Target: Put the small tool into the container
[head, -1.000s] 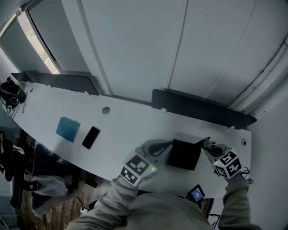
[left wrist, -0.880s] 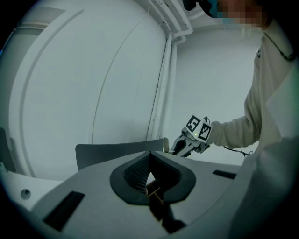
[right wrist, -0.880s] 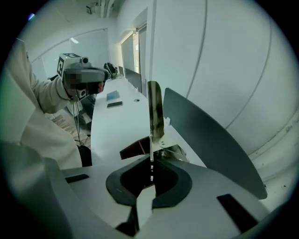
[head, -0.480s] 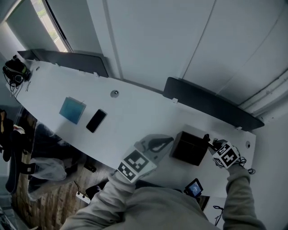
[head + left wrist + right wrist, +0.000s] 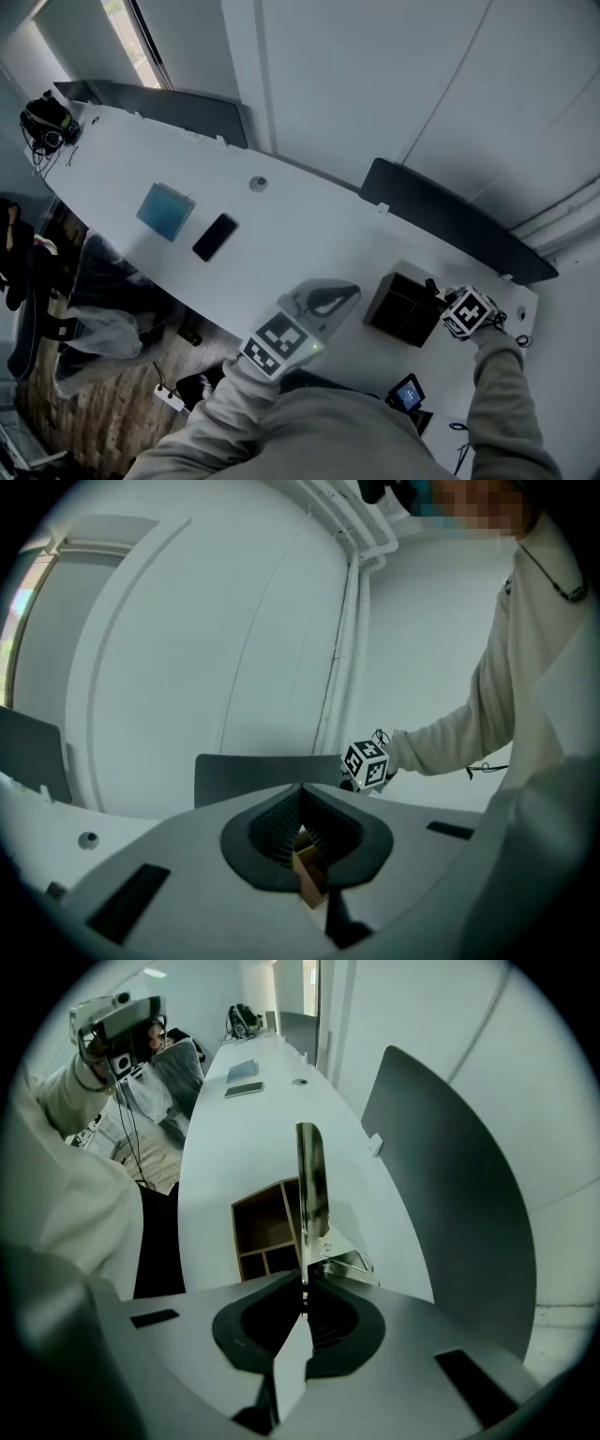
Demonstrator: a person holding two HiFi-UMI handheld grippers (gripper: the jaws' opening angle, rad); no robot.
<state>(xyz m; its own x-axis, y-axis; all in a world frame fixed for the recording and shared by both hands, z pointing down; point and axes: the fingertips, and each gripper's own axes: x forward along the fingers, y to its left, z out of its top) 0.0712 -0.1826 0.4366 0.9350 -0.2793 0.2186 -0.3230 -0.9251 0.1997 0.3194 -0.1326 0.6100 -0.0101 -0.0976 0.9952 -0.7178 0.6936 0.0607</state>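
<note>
The container (image 5: 405,309) is a dark wooden box with open compartments near the white table's right end; its compartments also show in the right gripper view (image 5: 267,1227). My right gripper (image 5: 437,294) points down just over the box's right edge. It is shut (image 5: 302,1283) on the small tool (image 5: 311,1180), a thin shiny metal piece that sticks out past the fingertips. My left gripper (image 5: 351,292) lies nearly level by the box's left side, its tips together (image 5: 302,796). A small brown piece (image 5: 309,872) shows in the gap behind them; I cannot tell what it is.
A black phone (image 5: 215,236) and a teal square pad (image 5: 165,211) lie further left on the table (image 5: 309,239). Dark partition panels (image 5: 450,220) stand along the far edge. A small device with a lit screen (image 5: 408,394) sits near the front right.
The right gripper has sunk with the tool toward the box's right edge and turned to point more steeply down. The head view has swung, and the left gripper has shifted a little beside the box.
</note>
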